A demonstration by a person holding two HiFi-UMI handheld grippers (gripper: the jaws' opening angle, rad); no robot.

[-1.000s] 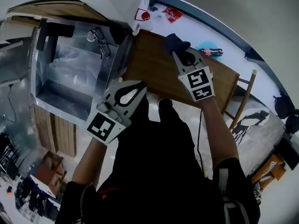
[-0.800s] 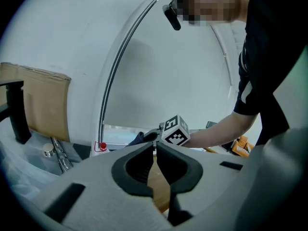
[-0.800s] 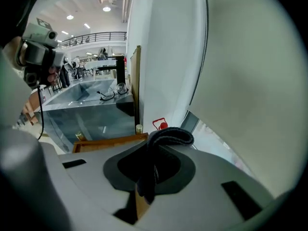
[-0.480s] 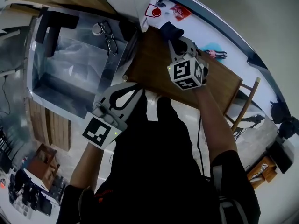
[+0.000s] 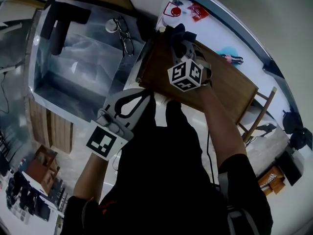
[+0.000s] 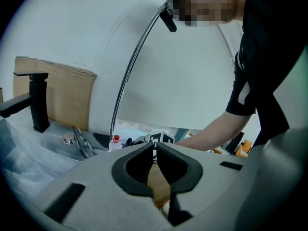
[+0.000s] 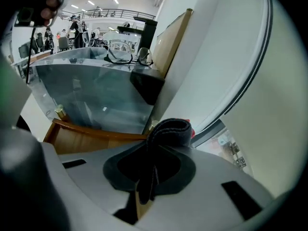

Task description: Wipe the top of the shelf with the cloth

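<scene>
The wooden shelf top [image 5: 225,84] runs from upper middle to right in the head view. My right gripper [image 5: 179,39] is shut on a dark folded cloth [image 5: 180,33] pressed at the shelf's far left corner. In the right gripper view the cloth [image 7: 167,131] bulges out of the closed jaws above the wooden top [image 7: 91,136]. My left gripper [image 5: 138,93] hovers off the shelf's near left edge, shut with nothing in it. The left gripper view shows its tips [image 6: 155,148] meeting, with the shelf wood [image 6: 159,184] behind them.
A metal sink [image 5: 78,67] with a black tap [image 5: 61,26] and a pair of glasses [image 5: 123,37] on its rim stands left of the shelf. A red-capped item [image 5: 174,10] and small objects lie on the white floor behind. A wooden chair [image 5: 259,114] stands right.
My right gripper has slid the cloth to the left and away along the shelf top, reaching the far left corner. The left gripper has stayed in about the same place.
</scene>
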